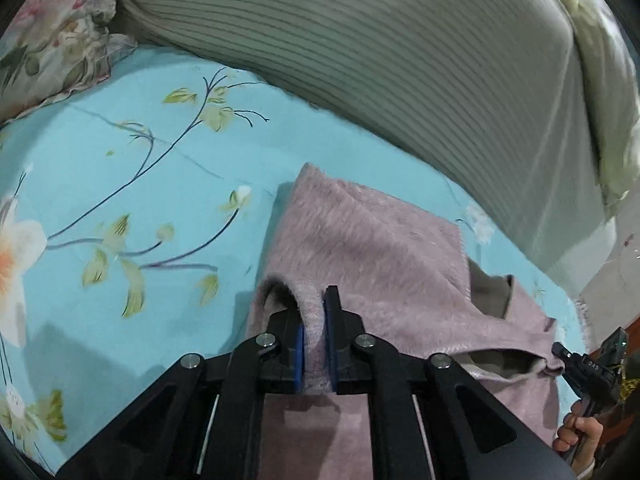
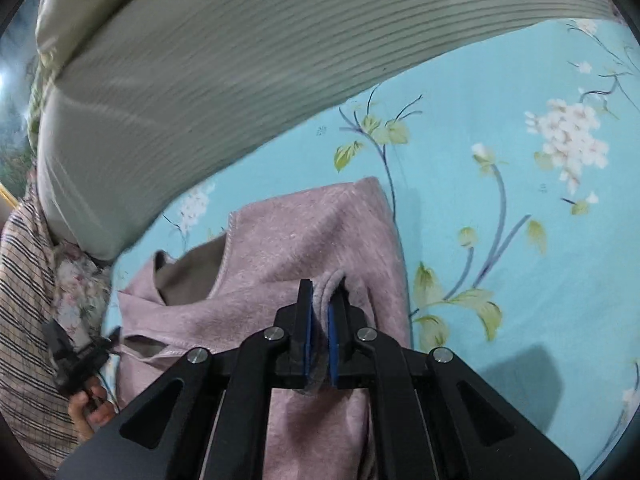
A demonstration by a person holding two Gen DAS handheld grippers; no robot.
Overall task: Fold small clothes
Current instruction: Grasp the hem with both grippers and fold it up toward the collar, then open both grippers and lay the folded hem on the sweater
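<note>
The pink fuzzy garment [image 1: 372, 236] lies on the bed's turquoise floral sheet [image 1: 132, 184], just in front of a striped grey pillow [image 1: 360, 52]. The left gripper [image 1: 316, 320] has its fingers clamped on a bunched fold of the garment's near edge, the cloth pinched between the blue pads. The right gripper [image 2: 320, 308] grips another fold of the same edge likewise. The garment's grey lining [image 2: 192, 268] shows between the two grips.
</note>
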